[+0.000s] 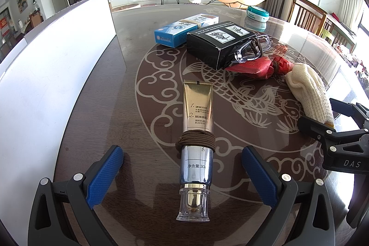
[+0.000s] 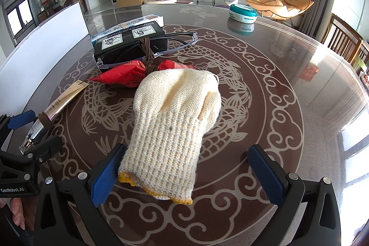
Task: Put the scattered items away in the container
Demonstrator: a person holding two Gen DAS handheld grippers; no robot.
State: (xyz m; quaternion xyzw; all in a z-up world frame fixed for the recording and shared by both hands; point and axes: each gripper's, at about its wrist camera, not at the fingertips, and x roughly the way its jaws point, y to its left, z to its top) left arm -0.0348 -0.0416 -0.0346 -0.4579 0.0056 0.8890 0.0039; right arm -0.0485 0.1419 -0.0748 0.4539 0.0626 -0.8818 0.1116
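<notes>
Both claws wide over the tabletop.
Our left gripper [image 1: 182, 173] straddles the gold tube [image 1: 196, 137]; our right gripper [image 2: 186, 173] flanks the knit glove [image 2: 173, 121], perhaps touching.

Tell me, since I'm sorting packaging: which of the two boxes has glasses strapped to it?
The black box: clear-framed glasses are bound against it, while the blue-and-white box behind carries only a band.

Bright daylight enters from the right of both frames, throwing white glare across the glossy tabletop [image 2: 299, 66]. Focus is sharp. Fisheye bending curves the edges into dark corners.
</notes>
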